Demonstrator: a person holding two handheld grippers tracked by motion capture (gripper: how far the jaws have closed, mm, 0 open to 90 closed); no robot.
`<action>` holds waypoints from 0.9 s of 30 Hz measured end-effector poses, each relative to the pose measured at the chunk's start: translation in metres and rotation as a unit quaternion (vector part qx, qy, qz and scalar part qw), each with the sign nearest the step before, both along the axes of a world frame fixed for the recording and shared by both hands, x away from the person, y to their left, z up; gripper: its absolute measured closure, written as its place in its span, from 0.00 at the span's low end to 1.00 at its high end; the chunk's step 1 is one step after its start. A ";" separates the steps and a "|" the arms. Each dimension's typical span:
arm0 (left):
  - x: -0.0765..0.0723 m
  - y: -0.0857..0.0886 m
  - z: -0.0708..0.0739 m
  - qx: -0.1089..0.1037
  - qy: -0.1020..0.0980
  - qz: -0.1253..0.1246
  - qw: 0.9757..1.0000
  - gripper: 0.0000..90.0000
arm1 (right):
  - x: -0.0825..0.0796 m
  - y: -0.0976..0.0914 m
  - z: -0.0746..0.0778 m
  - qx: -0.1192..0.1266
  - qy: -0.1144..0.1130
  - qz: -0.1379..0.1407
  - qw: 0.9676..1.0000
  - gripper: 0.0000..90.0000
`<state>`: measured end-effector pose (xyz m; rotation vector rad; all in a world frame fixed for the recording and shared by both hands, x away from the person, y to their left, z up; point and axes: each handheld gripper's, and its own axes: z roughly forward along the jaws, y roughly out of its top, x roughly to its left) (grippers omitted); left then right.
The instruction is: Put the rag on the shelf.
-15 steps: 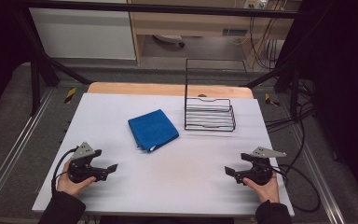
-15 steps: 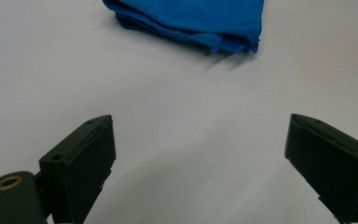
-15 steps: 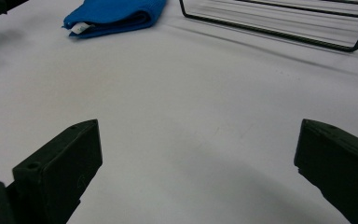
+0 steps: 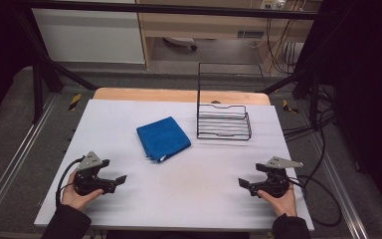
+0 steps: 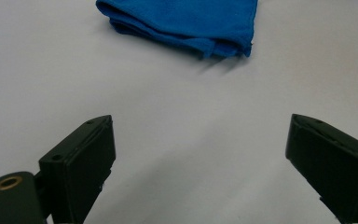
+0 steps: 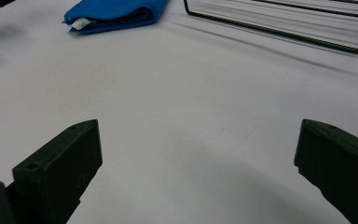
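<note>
Cloth (image 4: 163, 138), blue and folded, lies left of the table's middle, well apart from both grippers and just left of the wire rack (image 4: 224, 122). At the near left corner the left gripper (image 4: 120, 179) rests low on the white table (image 4: 129, 114), jaws spread wide with nothing between them; its own view looks straight at the cloth's folded edge (image 5: 182, 23). At the near right the right gripper (image 4: 243, 183) sits the same way, jaws spread and empty, with the cloth's tagged corner (image 6: 114, 11) far ahead to its left and the rack's base wires (image 6: 279, 23) ahead to its right.

The work in hand looks like a reach for the cloth. To do it well, I would bring the left gripper in low along the table, slide one jaw under the stacked layers at the near edge, and pinch all the folds together so the bundle lifts without opening.

Against the frame half a second back, nothing has shifted: both hands, the cloth and the rack sit where they were
</note>
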<state>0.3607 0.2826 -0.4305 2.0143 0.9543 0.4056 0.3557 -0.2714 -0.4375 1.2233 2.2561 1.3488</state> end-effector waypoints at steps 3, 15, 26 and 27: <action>0.001 -0.003 0.003 -0.003 0.000 -0.001 1.000 0.10 | 0.001 0.000 0.000 -0.001 0.000 0.002 1.000 0.02; 0.008 -0.028 0.018 0.018 -0.001 -0.015 1.000 0.09 | 0.001 0.002 -0.001 -0.003 0.001 0.000 1.000 0.02; 0.024 -0.053 0.025 0.030 0.000 -0.013 0.999 0.14 | 0.001 0.002 -0.001 -0.004 0.004 0.000 1.000 0.02; 0.025 -0.056 0.026 0.031 0.000 -0.014 0.999 0.15 | 0.001 0.002 -0.001 -0.004 0.004 0.001 1.000 0.02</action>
